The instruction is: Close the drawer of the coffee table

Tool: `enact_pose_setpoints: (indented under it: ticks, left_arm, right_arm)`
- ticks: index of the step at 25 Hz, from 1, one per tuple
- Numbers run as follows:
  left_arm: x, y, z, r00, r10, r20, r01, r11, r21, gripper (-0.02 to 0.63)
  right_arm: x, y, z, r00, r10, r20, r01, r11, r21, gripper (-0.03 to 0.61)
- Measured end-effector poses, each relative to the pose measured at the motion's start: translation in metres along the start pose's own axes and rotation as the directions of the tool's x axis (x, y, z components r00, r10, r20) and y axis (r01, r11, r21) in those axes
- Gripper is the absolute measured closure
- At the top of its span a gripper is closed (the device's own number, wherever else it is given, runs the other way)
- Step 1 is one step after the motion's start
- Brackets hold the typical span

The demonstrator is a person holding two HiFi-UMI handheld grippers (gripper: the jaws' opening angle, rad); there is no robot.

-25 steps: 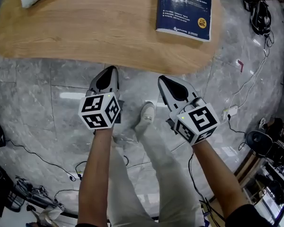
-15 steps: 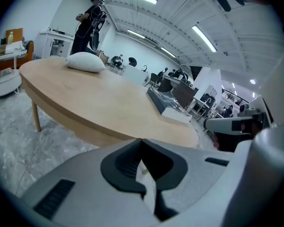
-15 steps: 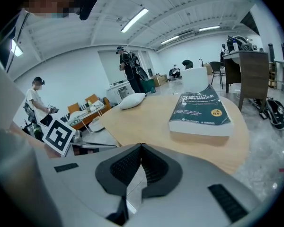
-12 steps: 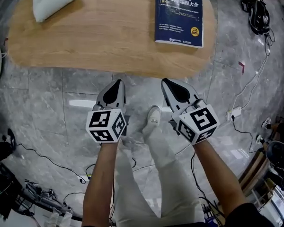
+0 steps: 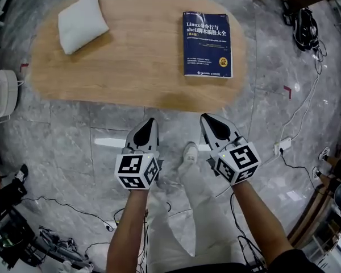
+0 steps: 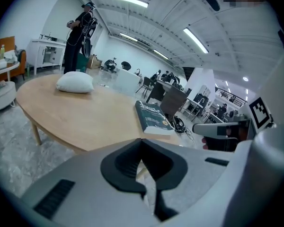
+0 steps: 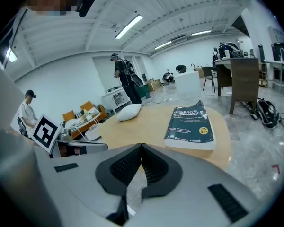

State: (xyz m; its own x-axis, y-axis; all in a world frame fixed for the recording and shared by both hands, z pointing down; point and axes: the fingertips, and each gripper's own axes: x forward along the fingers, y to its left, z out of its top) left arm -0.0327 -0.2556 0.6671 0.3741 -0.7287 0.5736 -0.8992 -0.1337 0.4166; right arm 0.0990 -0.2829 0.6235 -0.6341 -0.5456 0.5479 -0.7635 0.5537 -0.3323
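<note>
The head view is looking steeply down onto the coffee table. Both gripper views are facing it from low nearby, sharing the book and pillow.

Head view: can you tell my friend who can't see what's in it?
The left gripper and right gripper, fingers shut and empty, hover over grey floor just short of an oval wooden coffee table. A blue book lies on its right part and a white pillow on its left.
</note>
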Motion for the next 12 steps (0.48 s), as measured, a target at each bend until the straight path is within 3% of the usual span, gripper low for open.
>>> enact_pose_setpoints:
  ticks: [12]
  left_arm:
    - [-0.050,-0.049,0.027,0.997,-0.075,-0.006,0.075,0.997,-0.015,0.613]
  right_arm:
    - [-0.044,0.017,0.039,0.999,-0.026,0.032,0.026,1.000,0.013,0.565]
